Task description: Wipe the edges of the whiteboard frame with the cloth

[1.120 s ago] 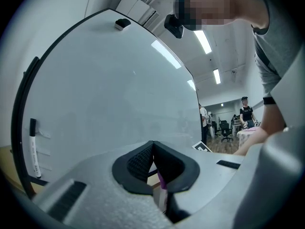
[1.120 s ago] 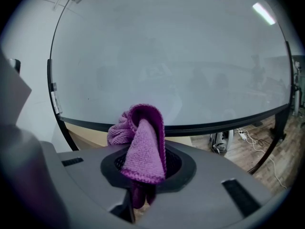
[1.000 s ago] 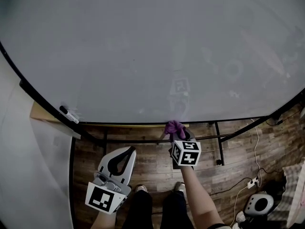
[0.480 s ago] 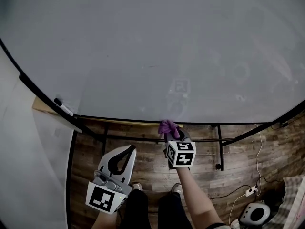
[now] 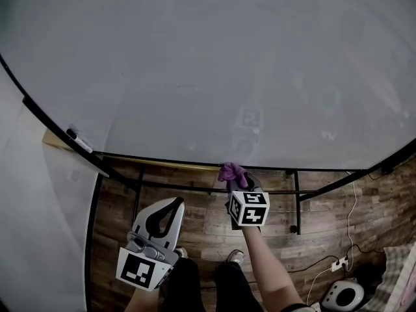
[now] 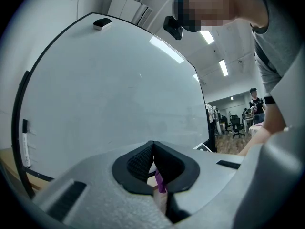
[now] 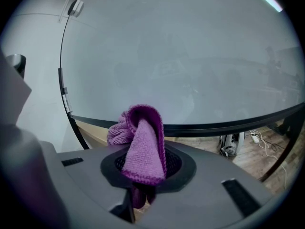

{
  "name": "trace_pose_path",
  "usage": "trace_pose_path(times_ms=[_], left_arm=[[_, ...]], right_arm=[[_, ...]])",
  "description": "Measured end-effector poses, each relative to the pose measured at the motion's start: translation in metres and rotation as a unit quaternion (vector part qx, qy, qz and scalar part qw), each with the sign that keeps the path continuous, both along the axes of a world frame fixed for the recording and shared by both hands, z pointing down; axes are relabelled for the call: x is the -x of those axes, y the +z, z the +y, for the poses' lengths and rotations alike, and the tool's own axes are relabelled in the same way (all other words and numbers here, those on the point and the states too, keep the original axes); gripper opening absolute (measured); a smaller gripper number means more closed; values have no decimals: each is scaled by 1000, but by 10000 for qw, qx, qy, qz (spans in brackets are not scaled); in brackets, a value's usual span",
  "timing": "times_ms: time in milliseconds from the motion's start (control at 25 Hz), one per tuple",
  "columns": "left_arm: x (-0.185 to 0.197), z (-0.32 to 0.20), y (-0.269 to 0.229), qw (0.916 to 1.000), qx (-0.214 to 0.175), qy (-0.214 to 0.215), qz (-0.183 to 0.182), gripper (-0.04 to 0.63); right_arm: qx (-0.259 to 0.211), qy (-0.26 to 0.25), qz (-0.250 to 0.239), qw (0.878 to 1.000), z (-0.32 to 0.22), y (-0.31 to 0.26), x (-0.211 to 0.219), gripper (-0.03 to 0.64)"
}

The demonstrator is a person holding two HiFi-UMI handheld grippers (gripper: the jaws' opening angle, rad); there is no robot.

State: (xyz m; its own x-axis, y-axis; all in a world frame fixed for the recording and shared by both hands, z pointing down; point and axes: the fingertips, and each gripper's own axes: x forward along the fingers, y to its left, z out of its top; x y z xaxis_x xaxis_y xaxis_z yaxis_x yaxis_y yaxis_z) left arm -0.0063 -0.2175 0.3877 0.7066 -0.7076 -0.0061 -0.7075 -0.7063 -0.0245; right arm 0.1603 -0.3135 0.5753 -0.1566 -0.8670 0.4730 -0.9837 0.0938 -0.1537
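Two grippers are in view, but only one is at work. The right gripper [image 7: 143, 162] has its jaws clamped on a folded purple knitted cloth [image 7: 141, 144], whose rounded wad stands out past the tips. The left gripper [image 6: 152, 149] hangs low and off to the side, jaws together with nothing between them. From the head view the wad sits right at the thin black bottom rail [image 5: 162, 162] of the large white whiteboard [image 5: 208, 70], roughly midway along it; whether cloth and rail are actually touching cannot be told from here. The step in hand looks like the pass along this lower edge. To do it well, the soft fold rather than the hard jaw tips should meet the rail, pressed lightly from in front and a little below so that the cloth wraps its lip. The stroke should then follow the rail's line without drifting up onto the board face. Drag will tug at the cloth, so the clamp needs to be firm; the loose flap draped over the jaw could snag or pull free. Toward the left corner a black marker pen [image 5: 77, 140] lies on a pale wooden ledge [image 5: 54, 142], so a leftward sweep should slow there to avoid knocking it off. The idle gripper is best kept clear of the rail.
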Motion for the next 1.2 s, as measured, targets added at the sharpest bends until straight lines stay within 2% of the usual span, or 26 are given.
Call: trace_pose_path(times_ms=[120, 600, 920, 1200], left_arm=[[-9, 1, -2, 9999, -125, -16, 31, 17], [-52, 5, -4, 10000, -40, 64, -11, 17], [-86, 8, -9, 9994, -257, 181, 136, 17], [-107, 10, -2, 9997, -153, 203, 71, 17]], right_arm=[[13, 1, 25, 10000, 3, 0, -11, 61], [25, 64, 31, 10000, 12, 1, -55, 61], [39, 120, 109, 9999, 20, 4, -89, 61], [53, 232, 132, 9996, 26, 5, -119, 61]])
